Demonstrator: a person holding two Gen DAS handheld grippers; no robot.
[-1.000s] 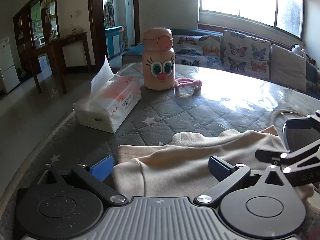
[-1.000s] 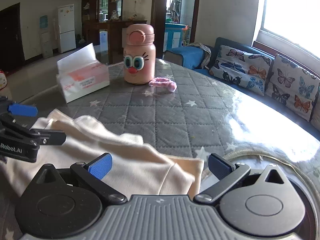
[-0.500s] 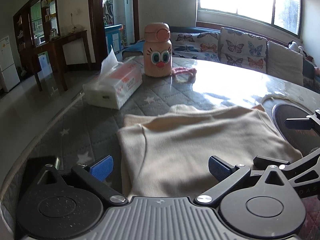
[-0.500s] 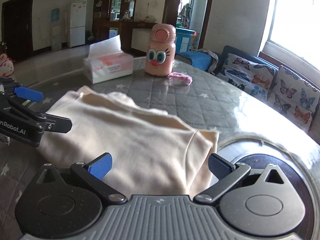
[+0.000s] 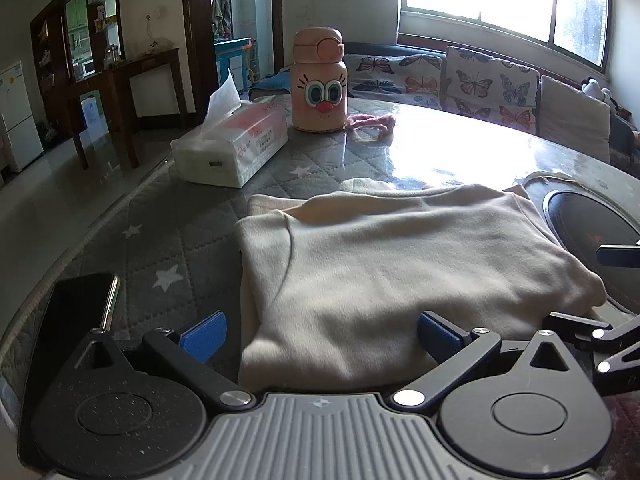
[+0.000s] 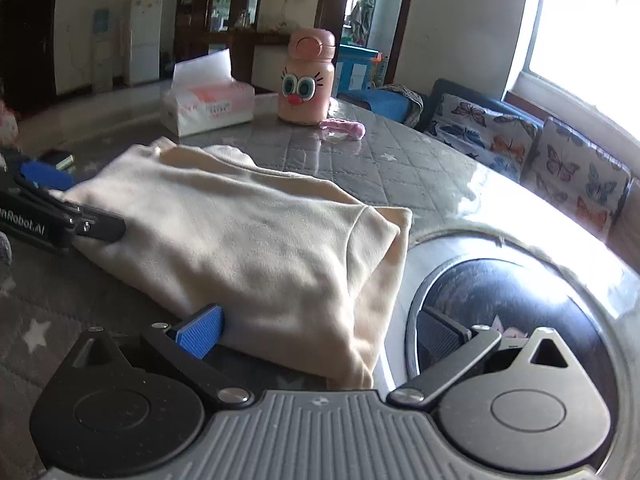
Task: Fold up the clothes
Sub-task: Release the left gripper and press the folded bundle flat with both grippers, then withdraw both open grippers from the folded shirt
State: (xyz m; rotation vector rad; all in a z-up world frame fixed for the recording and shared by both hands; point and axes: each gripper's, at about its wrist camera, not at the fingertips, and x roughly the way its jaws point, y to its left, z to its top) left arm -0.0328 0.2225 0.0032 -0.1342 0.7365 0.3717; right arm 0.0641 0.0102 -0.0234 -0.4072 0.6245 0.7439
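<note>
A cream garment [image 5: 400,272] lies folded in a flat stack on the grey quilted table [image 5: 168,240]. My left gripper [image 5: 320,334] is open, its blue pads spread on either side of the garment's near edge, gripping nothing. My right gripper [image 6: 320,332] is also open at the garment's [image 6: 248,240] near right corner, one pad beside the cloth and the other over the dark round inset. Each gripper shows in the other's view: the right gripper [image 5: 588,288] at the far right edge, the left gripper [image 6: 80,202] at the far left against the cloth.
Behind the garment stand a tissue box [image 5: 232,152], a pink cartoon bottle [image 5: 318,84] and a pink band [image 5: 370,122]. A dark phone [image 5: 76,312] lies near the table's left edge. A round dark inset [image 6: 500,300] sits right of the garment. A sofa lies beyond.
Both grippers have drawn back and risen from the garment, which now lies flat and folded. The phone and more of the table's near edge have come into view.
</note>
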